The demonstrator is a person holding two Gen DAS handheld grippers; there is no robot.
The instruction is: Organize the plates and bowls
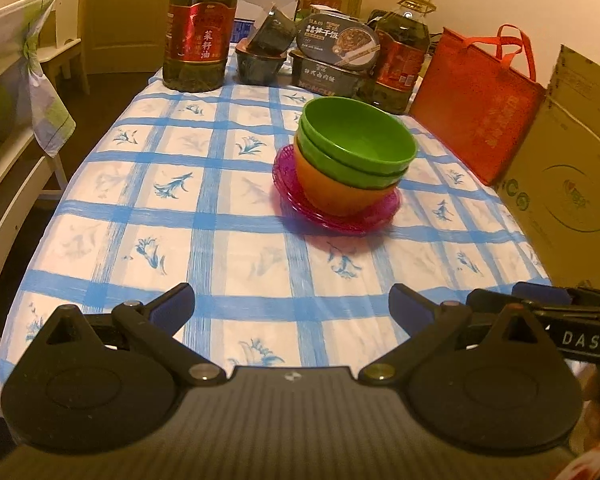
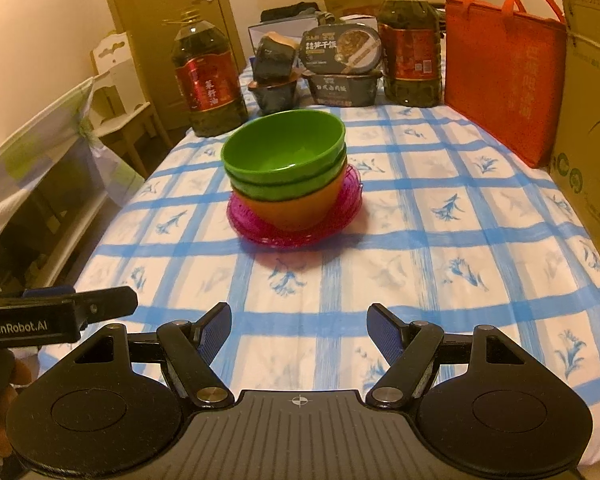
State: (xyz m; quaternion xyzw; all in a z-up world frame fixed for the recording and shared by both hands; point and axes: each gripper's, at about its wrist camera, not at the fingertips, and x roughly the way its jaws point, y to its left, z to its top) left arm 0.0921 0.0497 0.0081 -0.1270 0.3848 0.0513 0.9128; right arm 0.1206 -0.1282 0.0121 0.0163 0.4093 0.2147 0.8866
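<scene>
Two green bowls [image 1: 356, 142] [image 2: 284, 152] sit nested inside an orange bowl [image 1: 336, 194] [image 2: 300, 208], and the stack rests on pink see-through plates [image 1: 332, 220] [image 2: 256, 232] in the middle of the blue-checked tablecloth [image 1: 180, 208] [image 2: 460, 240]. My left gripper [image 1: 292, 304] hovers over the near table edge, well short of the stack, open with nothing between its fingers. My right gripper [image 2: 300, 326] hangs beside it, also open and empty. Each gripper's side shows at the edge of the other's view.
Two large oil bottles [image 1: 200, 28] [image 2: 410, 40], boxed ready meals [image 1: 336, 56] [image 2: 340, 68] and a dark cup [image 1: 260, 64] line the far end. A red bag [image 1: 480, 100] [image 2: 504, 68] and a cardboard box [image 1: 572, 168] stand along the right. A chair [image 1: 24, 80] is left of the table.
</scene>
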